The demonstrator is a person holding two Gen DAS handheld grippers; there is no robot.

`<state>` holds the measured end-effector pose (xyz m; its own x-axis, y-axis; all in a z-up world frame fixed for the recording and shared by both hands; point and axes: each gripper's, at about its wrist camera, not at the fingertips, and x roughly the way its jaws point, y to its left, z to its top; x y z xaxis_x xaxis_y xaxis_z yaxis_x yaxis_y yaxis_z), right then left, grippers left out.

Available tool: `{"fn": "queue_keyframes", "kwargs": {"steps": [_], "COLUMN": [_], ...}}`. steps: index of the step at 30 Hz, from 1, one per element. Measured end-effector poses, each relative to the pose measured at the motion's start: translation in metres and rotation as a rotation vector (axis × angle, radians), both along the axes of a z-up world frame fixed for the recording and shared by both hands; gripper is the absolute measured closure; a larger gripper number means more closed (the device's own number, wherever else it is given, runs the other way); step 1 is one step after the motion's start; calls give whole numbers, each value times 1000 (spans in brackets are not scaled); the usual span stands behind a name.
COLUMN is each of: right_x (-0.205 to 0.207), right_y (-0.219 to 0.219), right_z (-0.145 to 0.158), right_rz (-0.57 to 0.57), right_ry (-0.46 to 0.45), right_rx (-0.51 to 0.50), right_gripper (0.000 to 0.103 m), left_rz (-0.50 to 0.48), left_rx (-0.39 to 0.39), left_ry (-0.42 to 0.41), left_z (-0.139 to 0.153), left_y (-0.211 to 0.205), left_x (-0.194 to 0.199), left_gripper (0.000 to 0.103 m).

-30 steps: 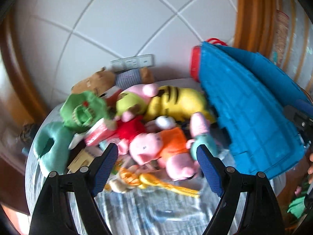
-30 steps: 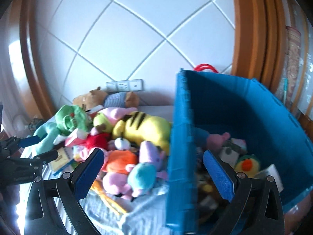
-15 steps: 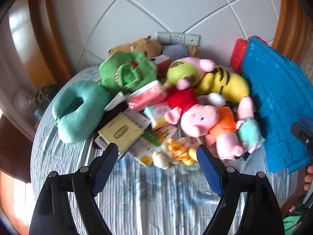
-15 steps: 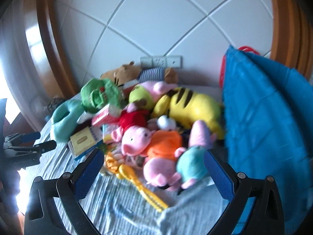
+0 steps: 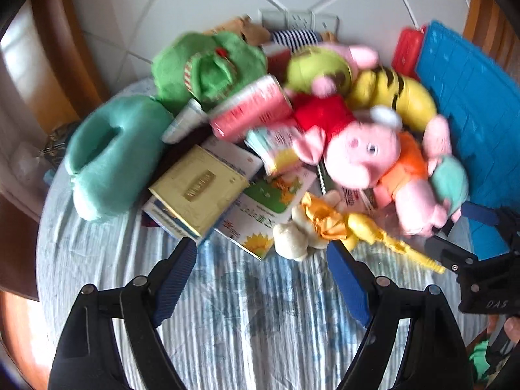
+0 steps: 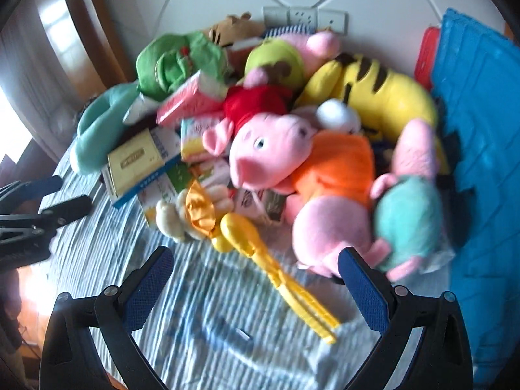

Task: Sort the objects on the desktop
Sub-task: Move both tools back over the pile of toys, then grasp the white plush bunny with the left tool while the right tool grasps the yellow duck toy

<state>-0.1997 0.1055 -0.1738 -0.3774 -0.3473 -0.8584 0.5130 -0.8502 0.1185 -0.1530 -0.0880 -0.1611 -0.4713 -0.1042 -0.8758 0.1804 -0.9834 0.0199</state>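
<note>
A heap of toys and boxes lies on a striped cloth. A pink pig plush in orange (image 5: 364, 156) (image 6: 276, 152) lies beside a yellow striped tiger plush (image 5: 396, 97) (image 6: 383, 94). A gold box (image 5: 198, 188) (image 6: 135, 159), a yellow plastic tong toy (image 6: 276, 266) (image 5: 383, 237) and a teal neck pillow (image 5: 110, 156) lie in front. My left gripper (image 5: 261, 260) is open and empty, above the cloth before the boxes. My right gripper (image 6: 255, 269) is open and empty, over the tong toy.
A blue plastic crate (image 5: 481, 104) (image 6: 484, 149) stands at the right edge of the heap. A green plush (image 5: 208, 68) and a pink carton (image 5: 250, 110) lie at the back. A tiled wall with sockets (image 6: 305, 18) is behind.
Both grippers have swung left and down, away from the crate toward the heap, and are closer to it. Both stayed open and empty.
</note>
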Motion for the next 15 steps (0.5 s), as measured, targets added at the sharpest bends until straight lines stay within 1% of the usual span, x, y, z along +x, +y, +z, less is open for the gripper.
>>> {"fn": "queue_keyframes", "kwargs": {"steps": [1, 3, 5, 8, 10, 15], "right_x": [-1, -5, -9, -12, -15, -26], "right_y": [-3, -10, -17, -25, -29, -35], "right_z": [-6, -21, -35, -50, -57, -75], "right_rz": [3, 9, 16, 34, 47, 45], "right_ry": [-9, -31, -46, -56, -61, -71], "right_rx": [3, 10, 27, 43, 51, 73], "right_gripper": [15, 28, 29, 34, 39, 40], "left_rz": [-19, -45, -65, -86, -99, -153], "left_rx": [1, -2, -2, -1, 0, 4], "left_ry": [-18, -50, -82, -107, -122, -144], "left_z": [-11, -30, -49, -67, -79, -99], "left_y": [2, 5, 6, 4, 3, 11], "left_x": [-6, -15, -24, -34, -40, -57], "left_gripper": [21, 21, 21, 21, 21, 21]}}
